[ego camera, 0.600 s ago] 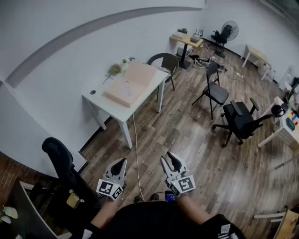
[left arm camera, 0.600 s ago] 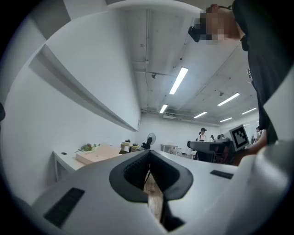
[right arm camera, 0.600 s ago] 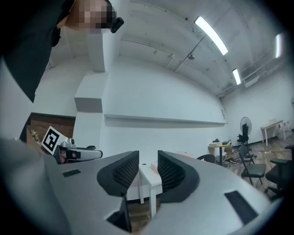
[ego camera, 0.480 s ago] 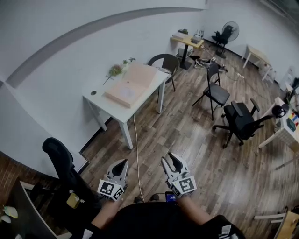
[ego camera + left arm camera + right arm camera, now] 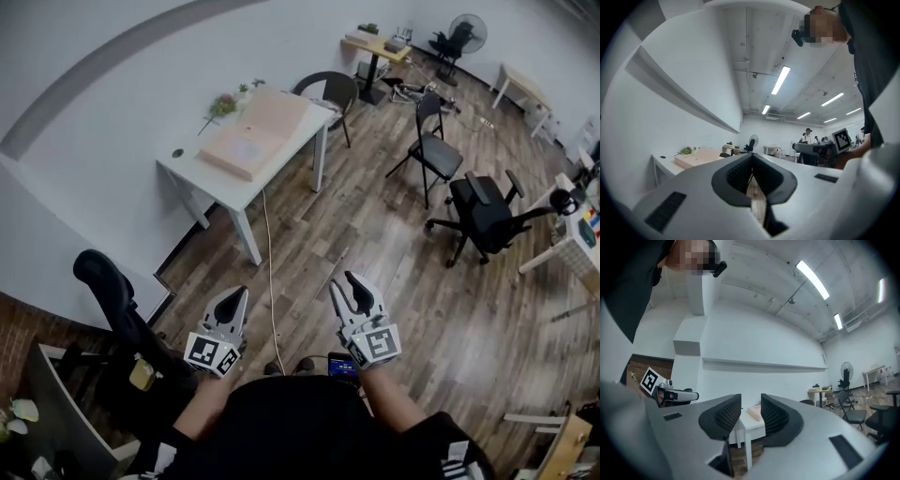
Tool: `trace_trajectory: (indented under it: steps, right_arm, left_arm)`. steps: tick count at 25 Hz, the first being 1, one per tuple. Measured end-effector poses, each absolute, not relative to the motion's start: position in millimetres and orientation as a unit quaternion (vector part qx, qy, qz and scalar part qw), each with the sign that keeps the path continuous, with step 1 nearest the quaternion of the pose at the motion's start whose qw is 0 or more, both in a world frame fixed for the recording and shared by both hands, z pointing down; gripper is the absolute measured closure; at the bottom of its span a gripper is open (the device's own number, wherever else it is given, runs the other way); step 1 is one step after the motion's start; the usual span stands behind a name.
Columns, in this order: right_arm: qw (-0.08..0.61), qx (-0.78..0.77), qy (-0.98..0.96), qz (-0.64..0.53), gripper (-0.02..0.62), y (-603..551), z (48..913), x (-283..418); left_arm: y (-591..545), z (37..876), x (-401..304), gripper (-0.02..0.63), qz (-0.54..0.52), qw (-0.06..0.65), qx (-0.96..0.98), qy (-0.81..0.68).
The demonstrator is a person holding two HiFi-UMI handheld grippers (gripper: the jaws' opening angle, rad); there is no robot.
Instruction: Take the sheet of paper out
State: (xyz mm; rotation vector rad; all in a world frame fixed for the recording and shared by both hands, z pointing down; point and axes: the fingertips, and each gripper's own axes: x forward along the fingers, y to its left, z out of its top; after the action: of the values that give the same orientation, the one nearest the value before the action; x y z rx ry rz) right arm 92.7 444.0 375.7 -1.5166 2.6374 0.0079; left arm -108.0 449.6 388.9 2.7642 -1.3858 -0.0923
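A peach-coloured flat box lies open on a white table by the wall, far ahead of both grippers. A paler patch inside it may be the sheet of paper; it is too small to tell. My left gripper is held level over the wooden floor, its pads together and nothing in them. In the left gripper view, the left gripper has the box off to its left. My right gripper is open and empty. Between its pads, the right gripper frames the table and the box.
A black office chair stands close at my left. A cable runs across the floor from the table. More chairs and another office chair stand to the right. Flowers sit at the table's far corner.
The whole scene has slid up and a little left in the head view. Both grippers keep their spacing and their jaws stand as before.
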Motion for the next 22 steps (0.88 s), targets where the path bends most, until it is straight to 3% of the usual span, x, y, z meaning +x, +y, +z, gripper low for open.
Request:
trace_trajectory:
  steps: [9,22]
  right_arm:
    - [0.043,-0.517,0.855,-0.009,0.465,446.2,393.5,127.5]
    - [0.019,-0.516,0.856,-0.034,0.466,409.8,426.7,117.8]
  left_arm:
    - [446.3,393.8,-93.1,0.603,-0.03,0.026,0.891,-0.452]
    - [394.9,417.0,-98.8,0.603,-0.028,0.038,0.889,-0.456]
